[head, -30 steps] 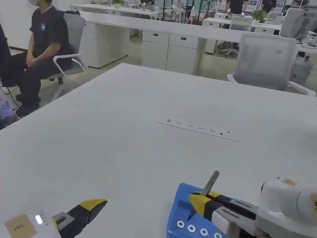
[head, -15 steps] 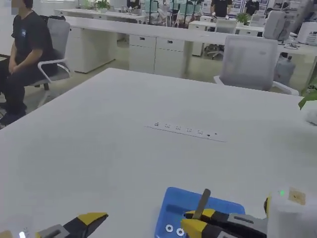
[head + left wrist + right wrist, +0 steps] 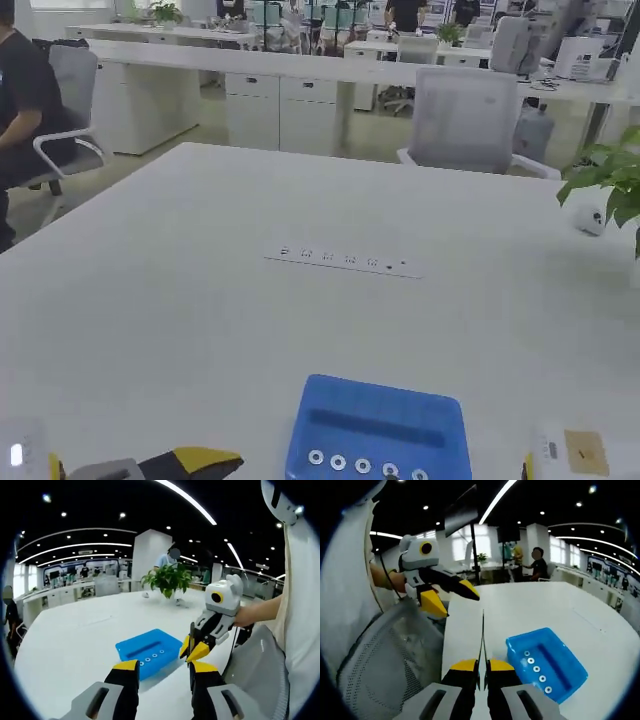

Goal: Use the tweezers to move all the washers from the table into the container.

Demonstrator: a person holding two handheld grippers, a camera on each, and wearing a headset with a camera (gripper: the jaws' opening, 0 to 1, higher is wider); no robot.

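Note:
A blue container (image 3: 375, 425) sits near the table's front edge with several washers (image 3: 352, 465) in a row inside. My left gripper (image 3: 205, 462) shows a yellow tip left of it. In the left gripper view my left gripper (image 3: 164, 669) stands open and holds nothing, facing the container (image 3: 149, 651). The right gripper (image 3: 202, 647) hangs to its right with the tweezers (image 3: 191, 631). In the right gripper view my right gripper (image 3: 482, 666) is shut on the thin tweezers (image 3: 482, 630), held off the table's edge, left of the container (image 3: 547, 667) and washers (image 3: 536, 669).
A socket strip (image 3: 343, 262) is set into the white table (image 3: 200, 300). A potted plant (image 3: 610, 185) and a small white ball (image 3: 592, 222) stand at the far right. A white chair (image 3: 465, 115) stands behind the table. A mesh chair (image 3: 395, 655) is under my right gripper.
The right gripper with the tweezers has drawn back from over the container and out of the head view's bottom edge. The head camera has swung right. The left gripper has hardly moved.

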